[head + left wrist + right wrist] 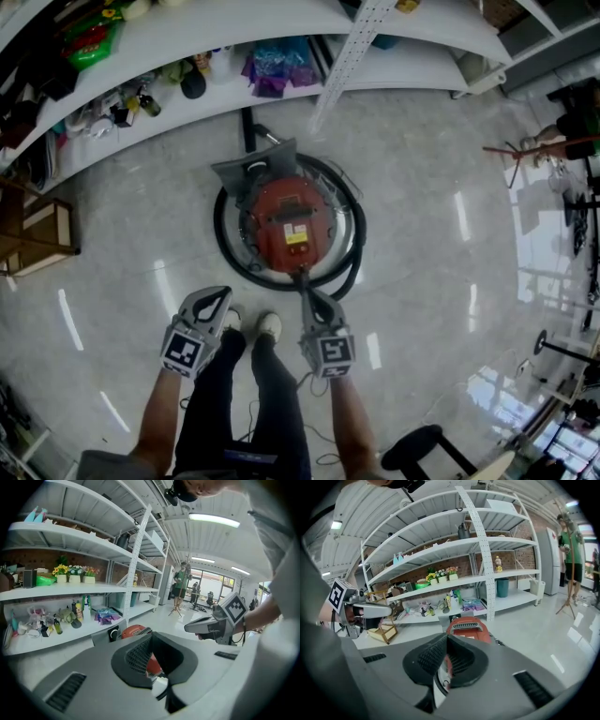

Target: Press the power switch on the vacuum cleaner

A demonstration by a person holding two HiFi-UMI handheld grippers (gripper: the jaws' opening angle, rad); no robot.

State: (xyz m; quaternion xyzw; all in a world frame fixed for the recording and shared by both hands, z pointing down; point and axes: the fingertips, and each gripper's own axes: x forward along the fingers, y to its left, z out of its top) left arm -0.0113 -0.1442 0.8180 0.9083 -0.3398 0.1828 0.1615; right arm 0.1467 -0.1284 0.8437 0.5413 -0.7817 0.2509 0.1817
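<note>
the person is standing on the pale glossy floor [422, 234], white shoes [269, 325] pointing toward 12 o'clock. the left tongs [223, 294] are hanging just beside the left shoe, at about 7 o'clock from the vacuum cleaner [291, 223] and apart from it. in the left gripper view these tongs [151, 637] are showing their jaws pressed together at the tips with nothing between them. the right tongs [304, 281] are reaching out at 6 o'clock from the machine, tips lying over its near edge; whether they are touching it cannot be told. in the right gripper view those tongs [447, 638] are likewise closed and gripping nothing, with the red body [466, 626] showing just past the tips. the vacuum cleaner is sitting on the floor at 12 o'clock from the feet, its black hose [223, 246] coiling around it. its power switch cannot be picked out. beyond it, white shelves [234, 37] are carrying bottles and small goods.
</note>
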